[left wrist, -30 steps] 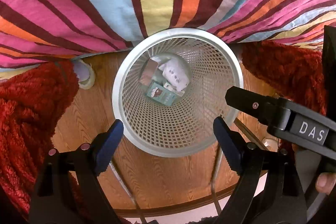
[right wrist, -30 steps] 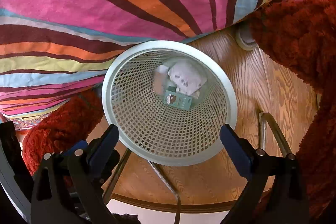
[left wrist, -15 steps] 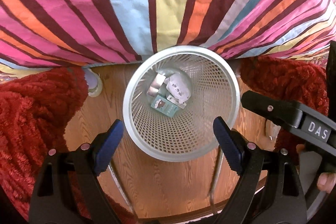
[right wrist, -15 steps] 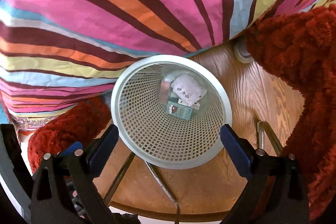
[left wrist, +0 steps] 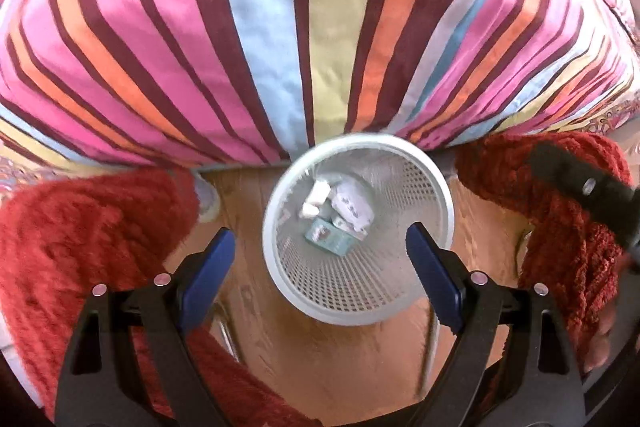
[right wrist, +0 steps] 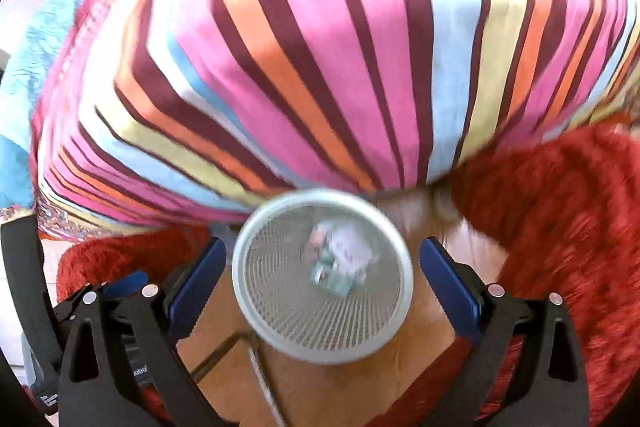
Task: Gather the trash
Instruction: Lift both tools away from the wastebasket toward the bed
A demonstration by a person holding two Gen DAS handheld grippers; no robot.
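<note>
A white mesh wastebasket (left wrist: 436, 195) stands on the wooden floor below both grippers; it also shows in the right wrist view (right wrist: 256, 311). Inside lie crumpled white paper (left wrist: 352, 205), a small white piece (left wrist: 316, 197) and a teal packet (left wrist: 328, 237); the same trash (right wrist: 340, 263) is blurred in the right wrist view. My left gripper (left wrist: 320, 267) is open and empty above the basket. My right gripper (right wrist: 322, 283) is open and empty above it too; part of its black body (left wrist: 588, 195) shows at the right of the left wrist view.
A striped bedcover (left wrist: 312, 27) hangs over the bed edge just behind the basket. Red shaggy rugs (left wrist: 88, 239) (right wrist: 560, 219) lie on either side. Metal chair legs (right wrist: 256, 367) cross the wooden floor (left wrist: 360, 367) in front.
Both grippers have risen and pulled back from the basket, which looks smaller and lower in both views. More of the striped bedcover is in view. Both stay open.
</note>
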